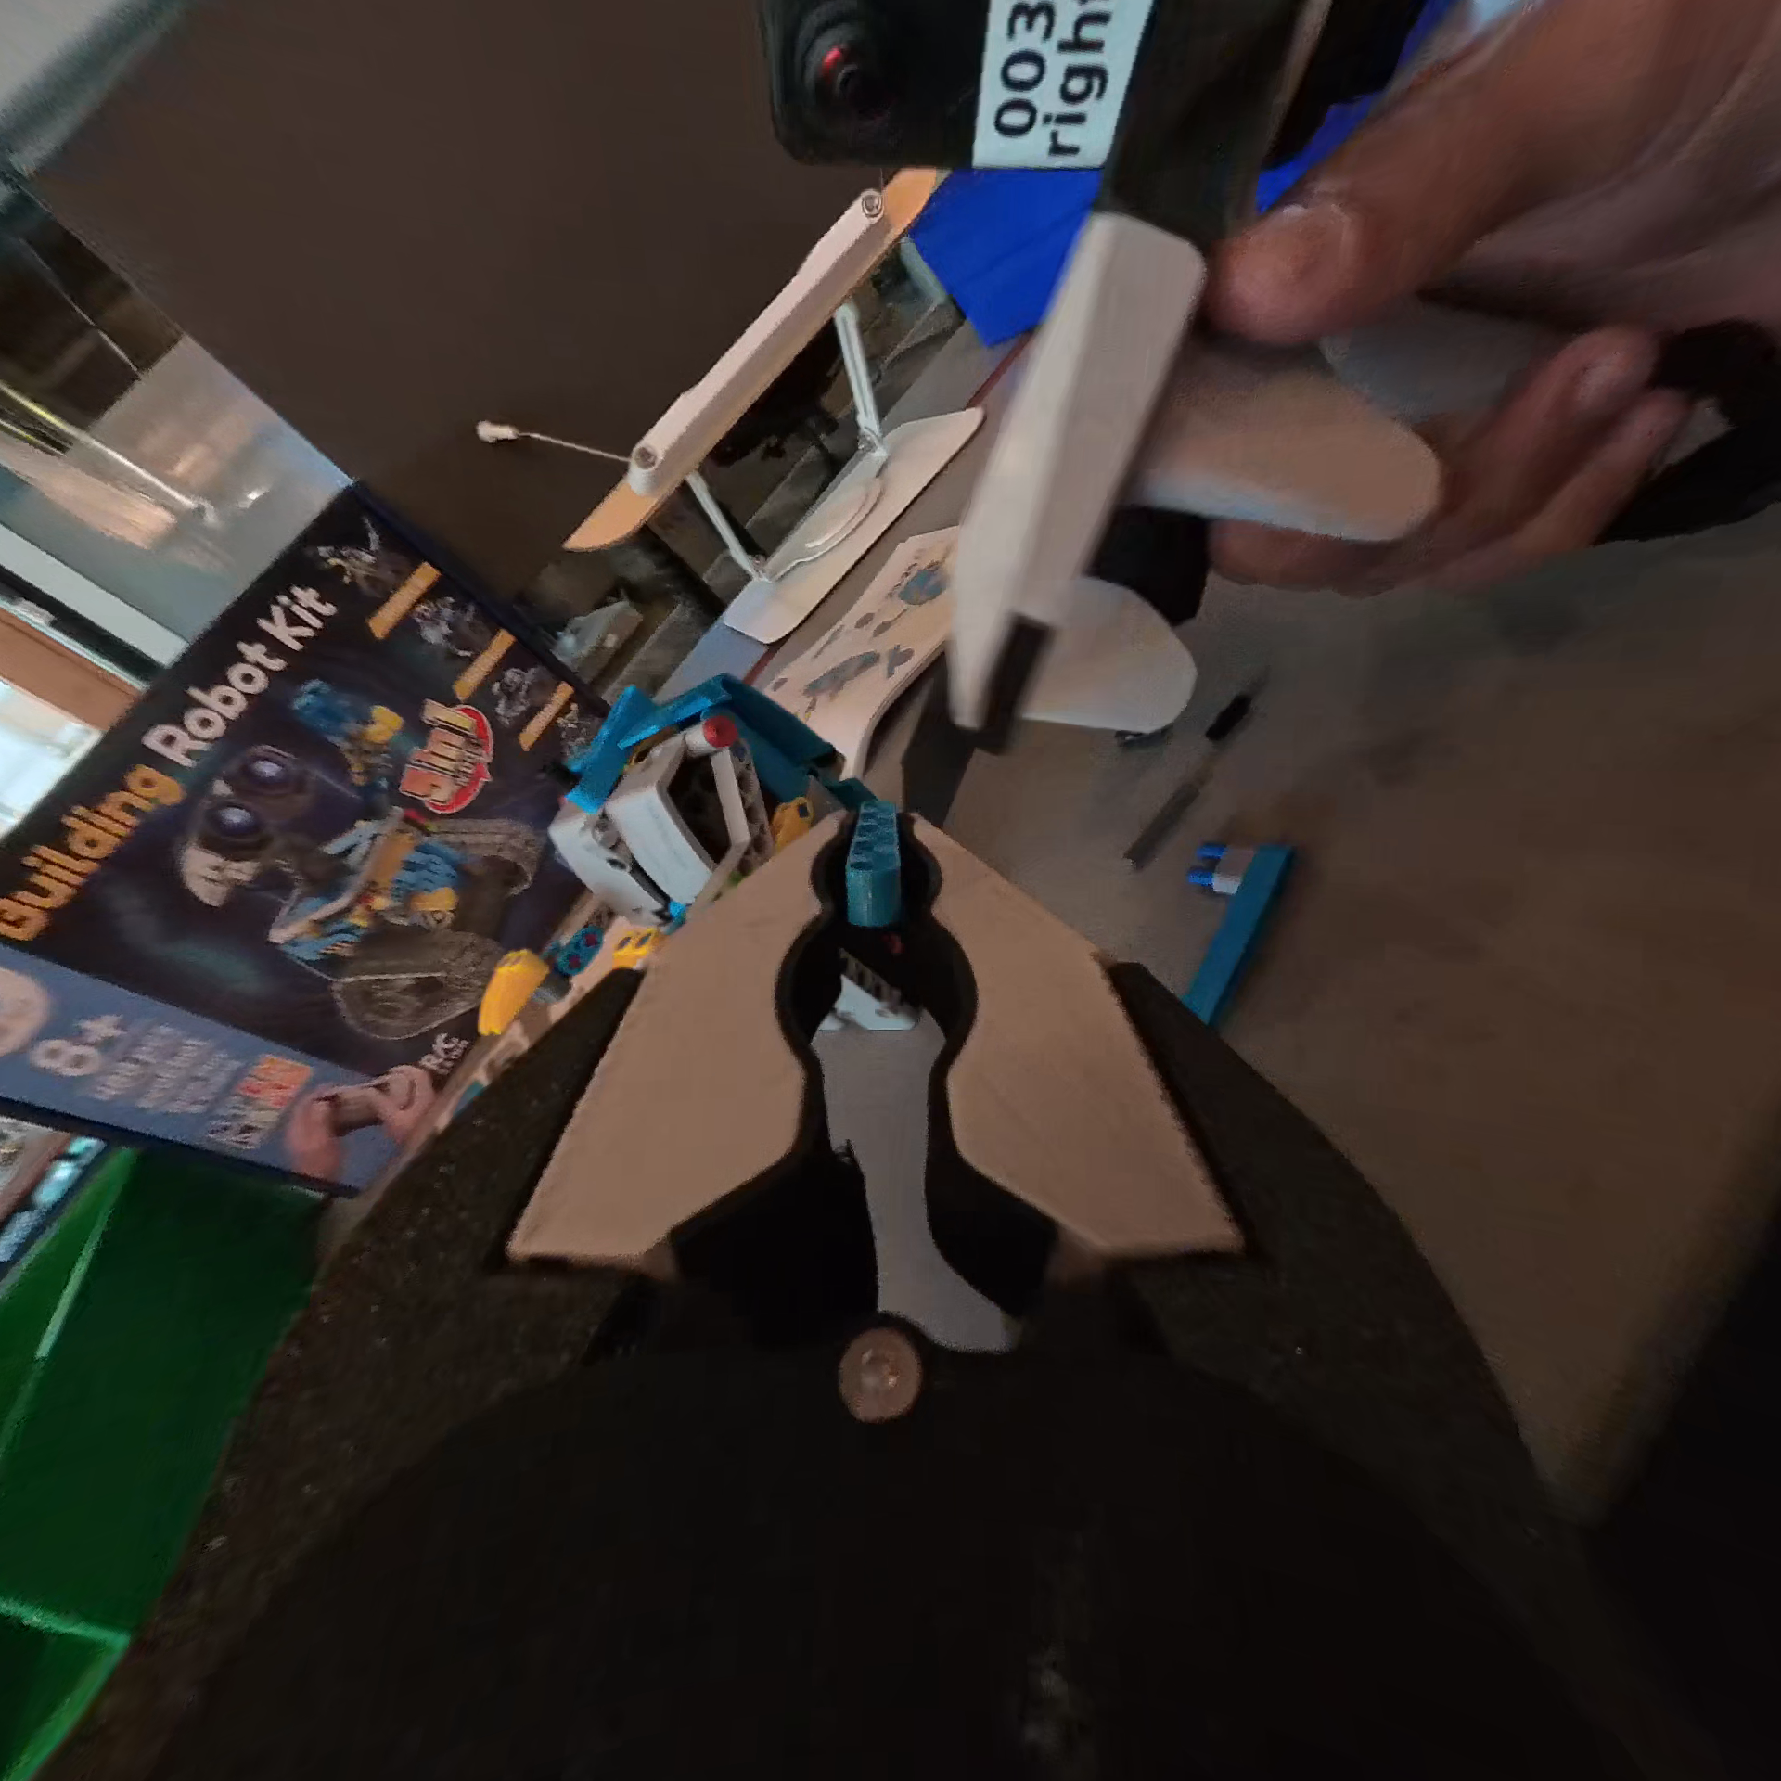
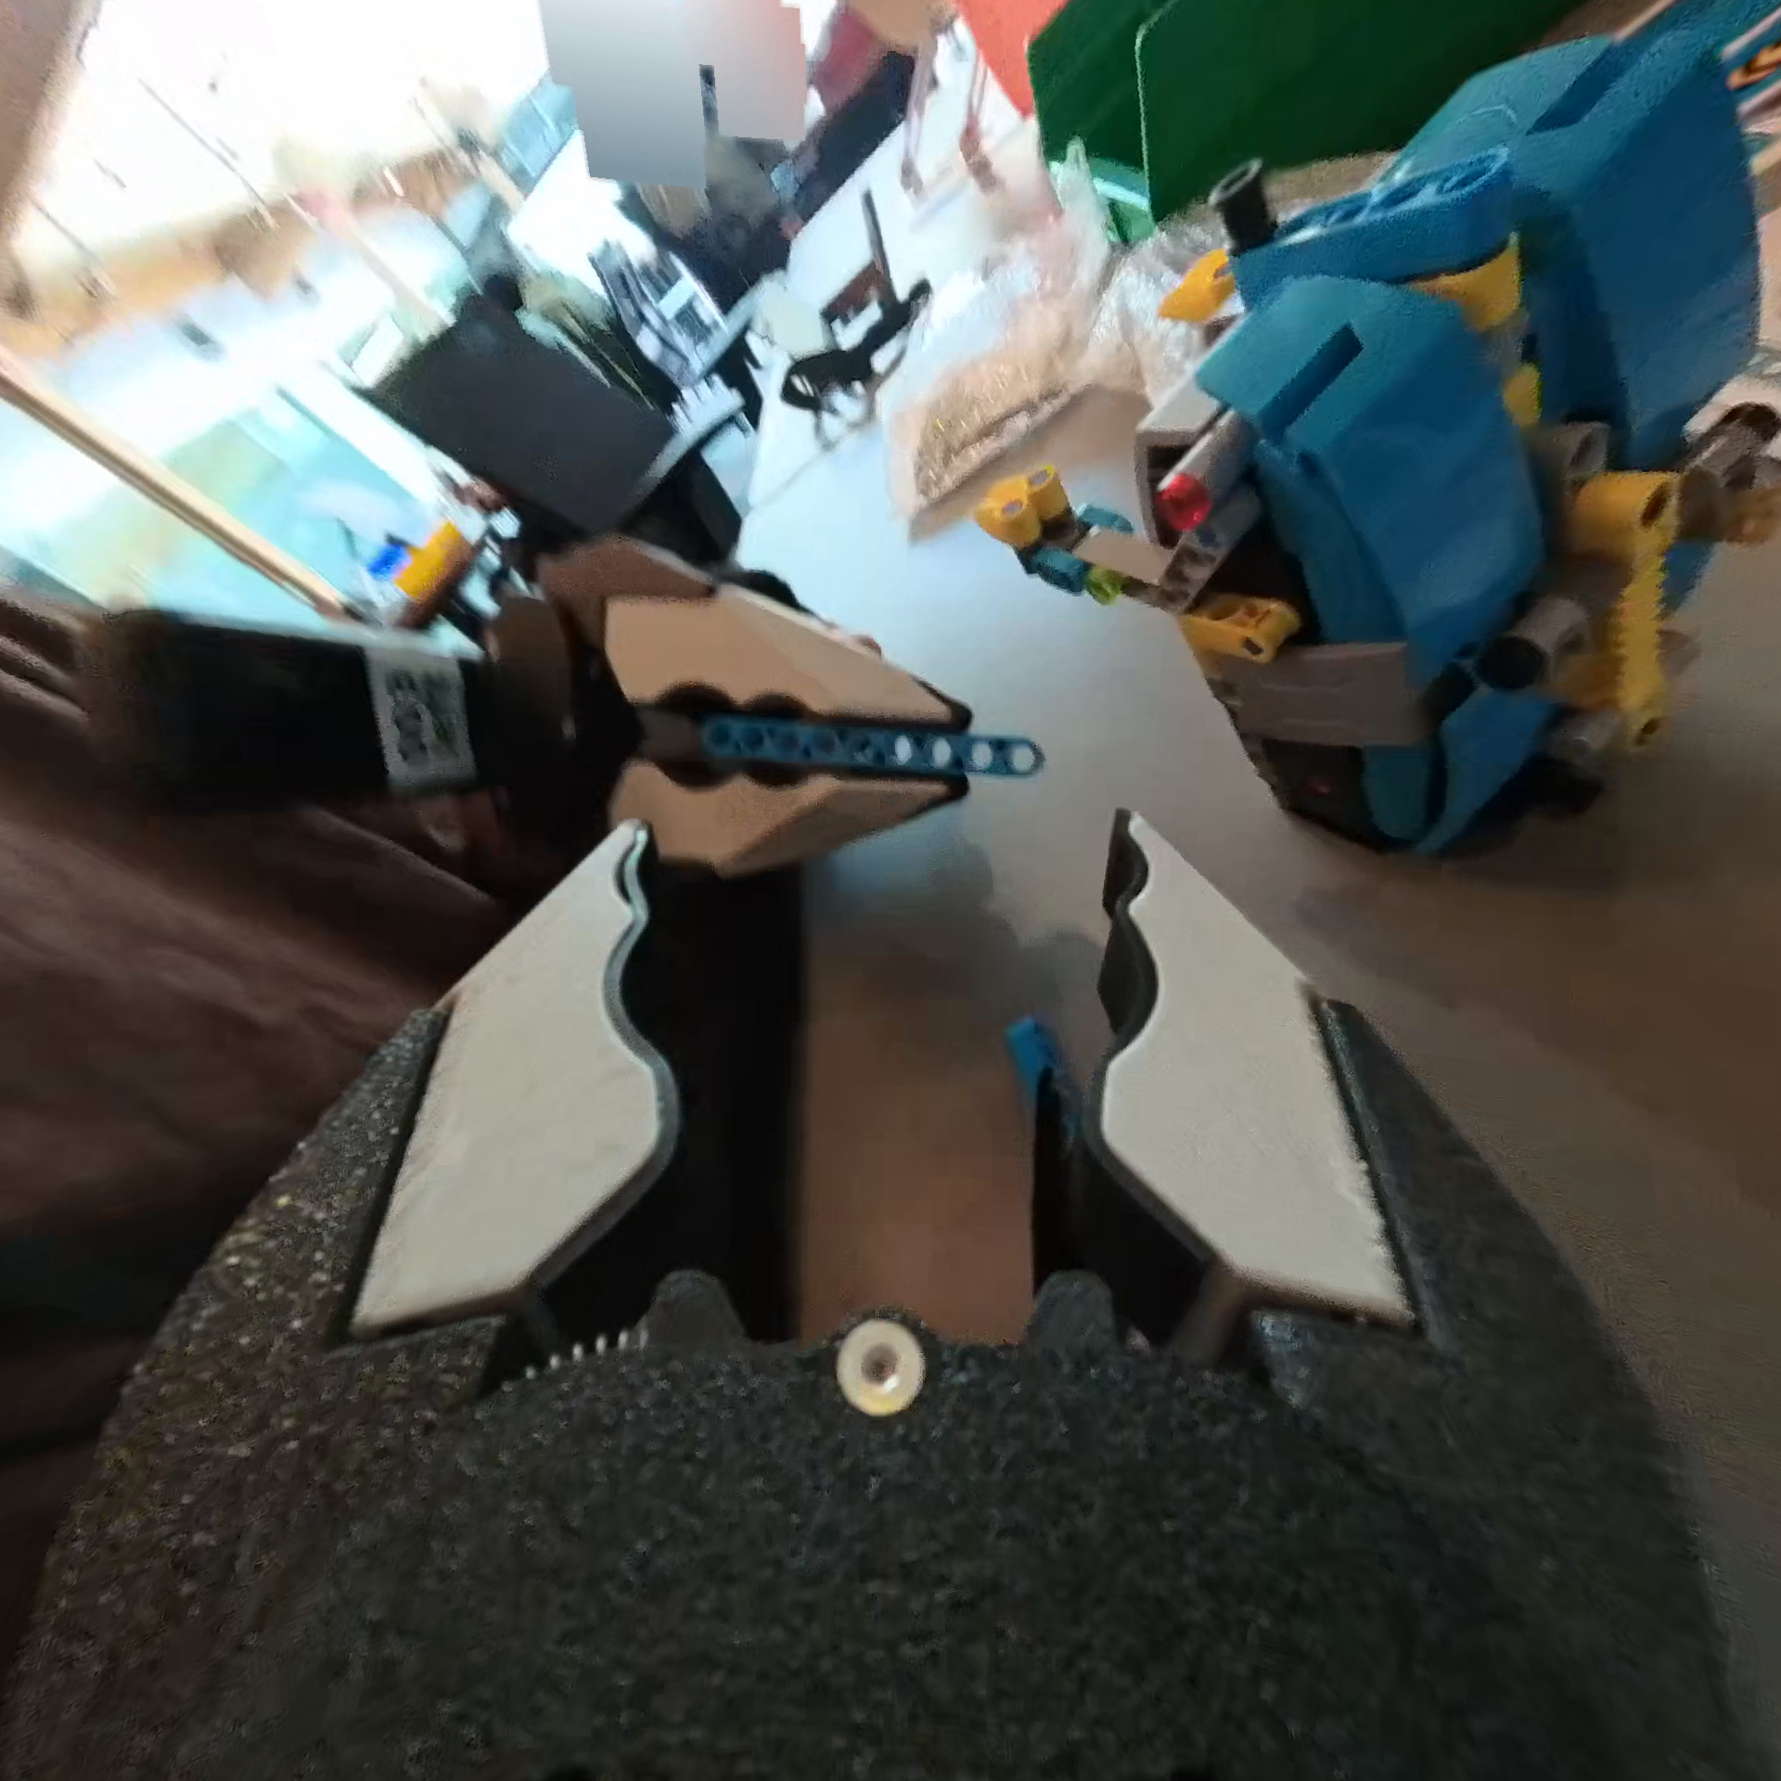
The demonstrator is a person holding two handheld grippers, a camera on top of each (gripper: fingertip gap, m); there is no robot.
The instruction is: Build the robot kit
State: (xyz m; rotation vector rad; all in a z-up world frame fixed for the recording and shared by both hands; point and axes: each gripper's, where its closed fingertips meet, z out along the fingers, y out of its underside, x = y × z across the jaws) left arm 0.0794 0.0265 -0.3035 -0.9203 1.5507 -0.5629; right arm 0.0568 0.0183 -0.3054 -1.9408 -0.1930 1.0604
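Right now my left gripper [image 1: 872, 848] has its jaws closed on a blue holed beam [image 2: 872, 750], end poking forward. My right gripper [image 2: 872, 906] hangs beside it, jaws apart and empty, near the blue-and-yellow brick robot [image 2: 1446, 501] on the counter [image 2: 1446, 964].
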